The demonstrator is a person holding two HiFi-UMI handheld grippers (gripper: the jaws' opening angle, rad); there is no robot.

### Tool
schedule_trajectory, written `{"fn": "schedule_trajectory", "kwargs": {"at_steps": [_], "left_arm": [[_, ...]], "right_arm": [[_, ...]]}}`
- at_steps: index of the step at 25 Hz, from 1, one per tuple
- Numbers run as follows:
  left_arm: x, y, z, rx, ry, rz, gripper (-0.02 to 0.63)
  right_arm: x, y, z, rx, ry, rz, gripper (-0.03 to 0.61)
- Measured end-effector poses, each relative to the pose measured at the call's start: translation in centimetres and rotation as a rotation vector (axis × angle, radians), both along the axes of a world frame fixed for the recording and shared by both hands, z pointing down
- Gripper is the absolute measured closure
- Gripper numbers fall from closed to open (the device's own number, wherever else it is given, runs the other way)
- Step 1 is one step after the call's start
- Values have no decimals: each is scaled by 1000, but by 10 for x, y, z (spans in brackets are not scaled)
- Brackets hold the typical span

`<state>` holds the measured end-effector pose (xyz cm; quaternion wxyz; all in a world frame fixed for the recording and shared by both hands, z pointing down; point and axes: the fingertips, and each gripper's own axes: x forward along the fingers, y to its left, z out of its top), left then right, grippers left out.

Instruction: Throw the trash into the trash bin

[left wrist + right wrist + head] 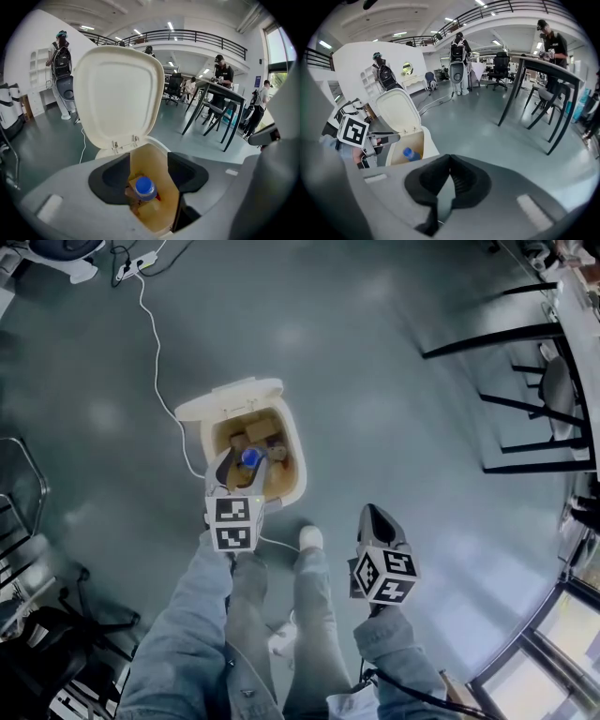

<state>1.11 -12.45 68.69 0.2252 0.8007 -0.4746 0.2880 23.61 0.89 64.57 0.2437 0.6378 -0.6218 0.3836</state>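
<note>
The cream trash bin [292, 442] stands on the grey floor with its lid [230, 397] swung back. Inside lie brown scraps. My left gripper [248, 463] hangs over the bin's mouth, jaws wide apart. A bottle with a blue cap [145, 187] sits in the gap between them, over the bin's inside wall [157, 159], and the pads do not press on it. In the right gripper view the same bottle [410, 153] shows inside the bin [429, 145]. My right gripper [372, 512] is held to the right of the bin, its jaws [450, 157] meeting at the tips with nothing between them.
A white cable [155, 362] runs over the floor to the bin. Black table and chair legs [525, 399] stand at the right. The person's legs and a white shoe [310, 537] are just in front of the bin. Dark gear [37, 634] sits at the left.
</note>
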Motion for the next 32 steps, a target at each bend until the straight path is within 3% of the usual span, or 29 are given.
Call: {"fn": "schedule_trajectory", "kwargs": {"at_steps": [23, 27, 32], "left_arm": [[-28, 25, -29, 32, 43, -83, 365], [-36, 30, -66, 34, 57, -123, 367], [-36, 56, -138, 47, 59, -149, 422]], "right_arm": [[-29, -3, -12, 37, -23, -44, 575], [-37, -12, -30, 48, -41, -48, 575], [-45, -20, -88, 92, -53, -72, 575]]}}
